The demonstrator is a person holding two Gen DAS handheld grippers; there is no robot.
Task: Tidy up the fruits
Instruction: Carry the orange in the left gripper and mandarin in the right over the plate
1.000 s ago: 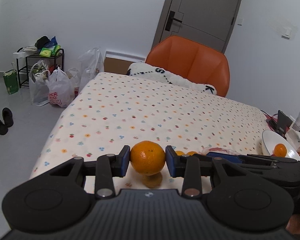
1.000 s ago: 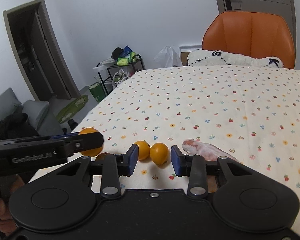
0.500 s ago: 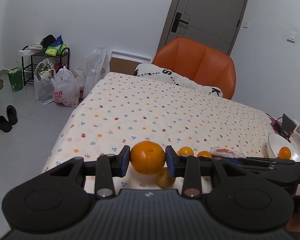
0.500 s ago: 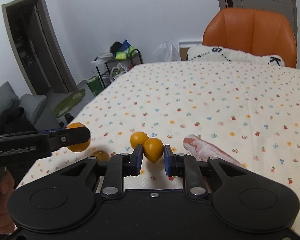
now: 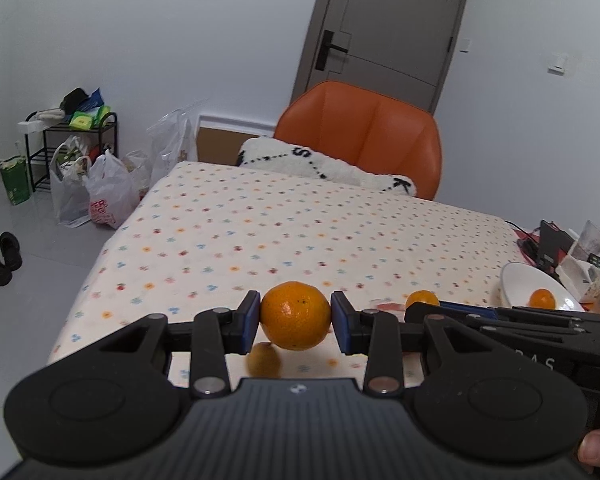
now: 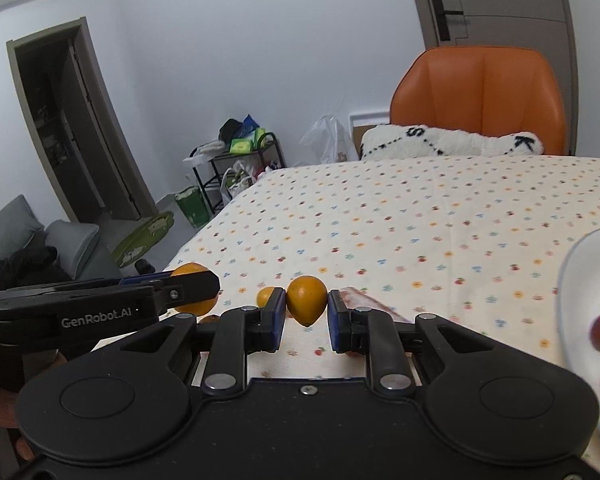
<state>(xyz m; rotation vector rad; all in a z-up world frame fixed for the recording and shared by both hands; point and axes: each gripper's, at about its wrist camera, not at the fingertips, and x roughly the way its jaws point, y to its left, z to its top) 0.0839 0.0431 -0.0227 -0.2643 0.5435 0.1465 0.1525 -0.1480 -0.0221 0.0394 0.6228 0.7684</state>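
Floral cloth covers the desk [image 5: 284, 220], a white plate [image 5: 516, 284] at its right end. Left tongs [image 5: 295, 316] clamp a round, glossy orange [image 5: 295, 315] at its widest girth, raised above the cloth; right tongs [image 6: 307, 307] pinch a smaller pointed fruit [image 6: 307, 300]. Both look light, firm-skinned, probably slippery and bruisable.

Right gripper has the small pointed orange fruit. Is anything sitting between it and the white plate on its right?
Nothing visible does. The small orange fruit sits between the right gripper pads, and only bare flowered tablecloth shows between it and the white plate. The pink wrapped item lies low behind the right finger.
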